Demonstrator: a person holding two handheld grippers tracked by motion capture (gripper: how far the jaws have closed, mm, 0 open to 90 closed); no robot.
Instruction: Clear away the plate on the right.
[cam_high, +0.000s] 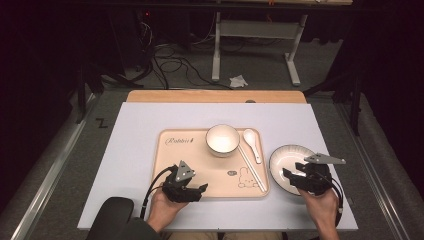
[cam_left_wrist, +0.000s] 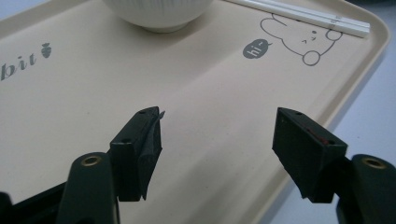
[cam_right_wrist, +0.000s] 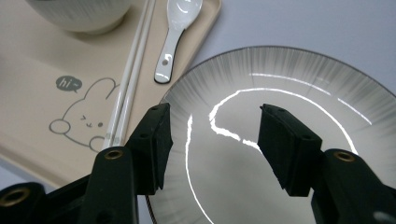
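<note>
A beige tray printed with a rabbit lies mid-table. On it stand a white bowl, a white spoon and white chopsticks. A grey-rimmed plate rests on the table right of the tray. My left gripper hovers open over the tray's near left part, nothing between its jaws; the bowl and chopsticks lie beyond. My right gripper is open just above the plate, its jaws straddling the plate's near part. The spoon and chopsticks sit to its left.
A white mat covers the table, with its wooden edge at the back. Beyond stand a desk frame and cables on the floor. Bare mat lies left of the tray and behind it.
</note>
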